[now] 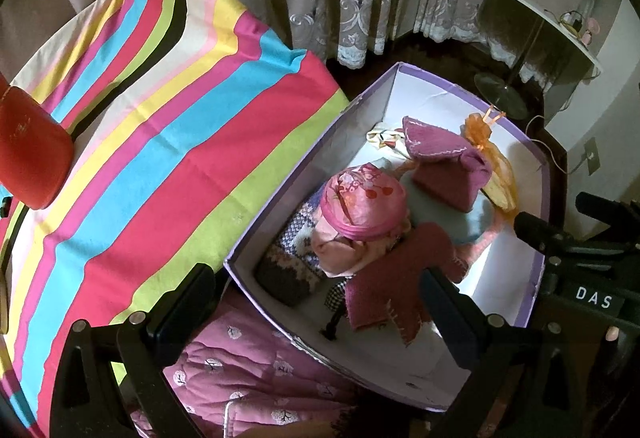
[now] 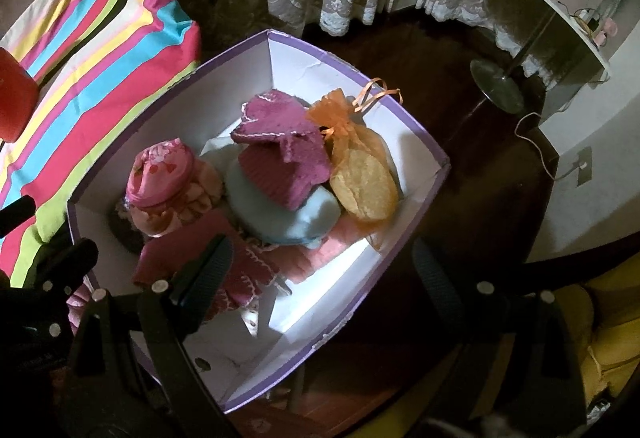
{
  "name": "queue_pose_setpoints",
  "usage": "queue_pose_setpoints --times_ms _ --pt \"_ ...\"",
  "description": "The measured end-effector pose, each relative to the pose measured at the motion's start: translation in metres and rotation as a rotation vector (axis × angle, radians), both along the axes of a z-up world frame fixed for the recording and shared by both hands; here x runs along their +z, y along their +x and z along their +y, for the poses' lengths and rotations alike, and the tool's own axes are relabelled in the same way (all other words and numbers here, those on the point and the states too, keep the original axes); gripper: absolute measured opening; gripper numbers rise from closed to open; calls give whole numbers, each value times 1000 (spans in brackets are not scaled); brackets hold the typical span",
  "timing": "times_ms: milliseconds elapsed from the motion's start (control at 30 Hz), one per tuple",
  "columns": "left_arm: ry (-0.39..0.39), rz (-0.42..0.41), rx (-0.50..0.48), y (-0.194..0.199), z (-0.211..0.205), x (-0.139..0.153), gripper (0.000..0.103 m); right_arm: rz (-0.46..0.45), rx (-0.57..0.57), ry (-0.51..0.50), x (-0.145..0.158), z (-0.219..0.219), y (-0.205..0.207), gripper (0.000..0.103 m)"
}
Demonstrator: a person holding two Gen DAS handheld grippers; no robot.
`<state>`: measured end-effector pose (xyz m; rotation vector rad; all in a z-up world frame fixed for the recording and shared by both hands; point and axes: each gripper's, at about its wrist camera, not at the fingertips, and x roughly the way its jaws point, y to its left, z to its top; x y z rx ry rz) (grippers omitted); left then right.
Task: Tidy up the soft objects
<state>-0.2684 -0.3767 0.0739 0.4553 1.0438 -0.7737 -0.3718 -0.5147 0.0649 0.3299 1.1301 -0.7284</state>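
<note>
The box (image 2: 352,85) with the purple rim is sitting in the middle of the right wrist picture and at the lower right of the left wrist picture. The soft things are already lying inside it. The pink rolled cloth (image 2: 160,173) is at the left of the box. The light blue soft thing (image 2: 304,217) is in the middle, and the purple knit piece (image 2: 280,165) is lying on top of it. The orange mesh bag (image 2: 360,173) is leaning at the right, touching the purple piece. Another purple knit piece (image 1: 384,286) is lying at the near end of the box.

The striped cloth (image 1: 160,141) at the left of both pictures is looking bare, except for a red thing (image 1: 28,149) at its far left edge. So I am guessing the tidying is almost done.

To do this step well, the hands should be going slowly. The purple piece is sitting high on the pile, so a bump could be knocking it off. A gentle push down on the pile could be helping it stay inside the rim.

The right gripper (image 2: 320,274) is pointing steeply down over the near part of the box. Its 2 fingers are standing wide apart and are holding nothing. The left gripper (image 1: 316,302) is also tipping down over the near corner of the box. Its 2 fingers are wide apart too, with nothing pinched between them.
</note>
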Motion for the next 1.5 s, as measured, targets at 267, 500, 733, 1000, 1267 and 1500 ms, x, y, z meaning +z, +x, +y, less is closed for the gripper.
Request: queue_pose_setpoints --times_ms 267,500,733,1000,1267,1500 --pt "3 -1 3 0 -1 0 103 -1 0 26 -5 1 1 93" --pt "6 1 8 1 -1 -1 103 -2 4 42 -8 3 3 93" --pt "7 2 14 4 -1 0 103 -3 7 56 -10 2 4 93" --pt "12 5 15 4 -1 -2 103 -3 14 68 -12 3 6 93" --pt "16 14 16 5 -1 -4 103 -6 18 93 -17 4 7 93" --pt "12 7 21 3 1 -5 103 -13 12 104 -17 1 6 93"
